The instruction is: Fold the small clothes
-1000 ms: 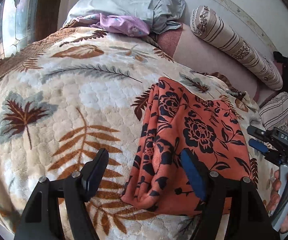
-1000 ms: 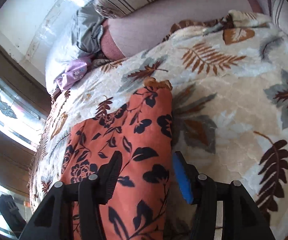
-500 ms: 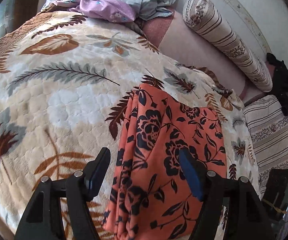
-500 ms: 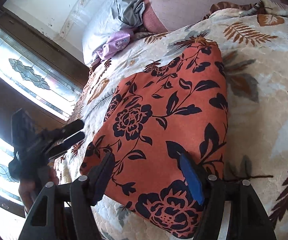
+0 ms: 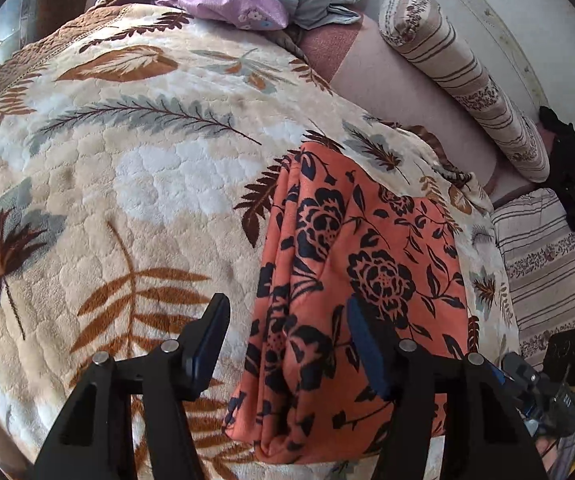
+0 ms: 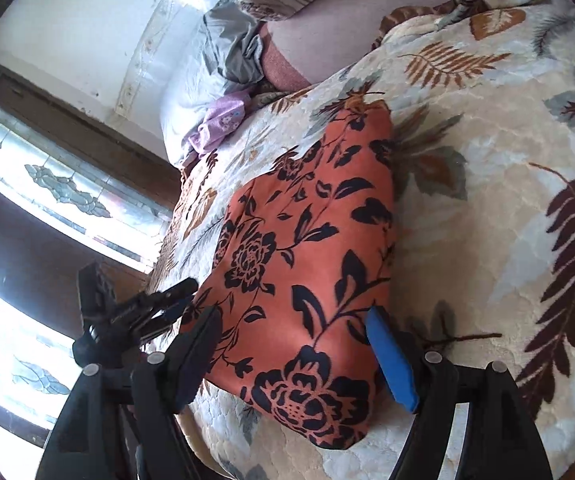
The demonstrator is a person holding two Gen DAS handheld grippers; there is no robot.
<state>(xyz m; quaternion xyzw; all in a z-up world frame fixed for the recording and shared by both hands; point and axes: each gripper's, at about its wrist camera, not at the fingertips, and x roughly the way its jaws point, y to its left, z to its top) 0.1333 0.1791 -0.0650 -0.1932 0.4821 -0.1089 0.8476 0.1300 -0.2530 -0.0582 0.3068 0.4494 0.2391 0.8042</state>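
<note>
Folded orange floral garment (image 5: 363,272) flat on leaf-print blanket (image 5: 135,184) near bed's front edge. Left hand-held gripper (image 5: 287,344) fingers apart, empty, above garment. Right hand-held gripper (image 6: 295,356) likewise apart, empty.

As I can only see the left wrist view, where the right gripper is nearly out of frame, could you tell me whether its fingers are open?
Observer: Yes, the right gripper is open with nothing clamped. The orange floral garment shows between its fingers.
Operator: Thank you. How does the garment's edge on that side look?
Observer: It is a smooth, straight fold lying on the leaf-print blanket, with no bunched layers.
Operator: And the near corner there, which my own finger hides?
Observer: It lies flat on the blanket, not lifted.
</note>
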